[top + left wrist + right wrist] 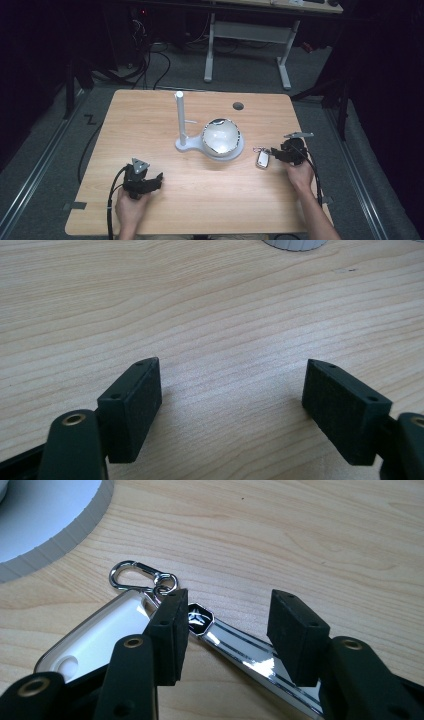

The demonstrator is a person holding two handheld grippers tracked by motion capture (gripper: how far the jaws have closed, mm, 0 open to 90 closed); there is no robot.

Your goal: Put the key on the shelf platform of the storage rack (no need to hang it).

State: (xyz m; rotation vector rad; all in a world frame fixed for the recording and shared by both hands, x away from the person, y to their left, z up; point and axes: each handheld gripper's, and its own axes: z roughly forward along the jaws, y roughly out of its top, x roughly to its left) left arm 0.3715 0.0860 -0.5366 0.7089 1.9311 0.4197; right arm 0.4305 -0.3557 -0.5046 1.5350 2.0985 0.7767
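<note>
our right gripper (227,630) hangs low over the car key (150,635) with its jaws apart, the pads pressing on nothing; the key's chrome strap (250,655) runs across the gap between them, and the white fob body lies under and beside one pad. in the high view we see that same right gripper (274,151) near the table's right edge, with the key (262,159) flat on the wooden table (150,120), just beside the jaw tips and close to the white stand (220,150). a silver carabiner clip (142,575) lies at the key's far end, towards the stand's round base (55,525). the stand carries a shiny bowl (221,135) and an upright white post (180,117). our left gripper (232,405) rests near the front left of the table, its jaws wide apart over bare wood, well away from the key.
</note>
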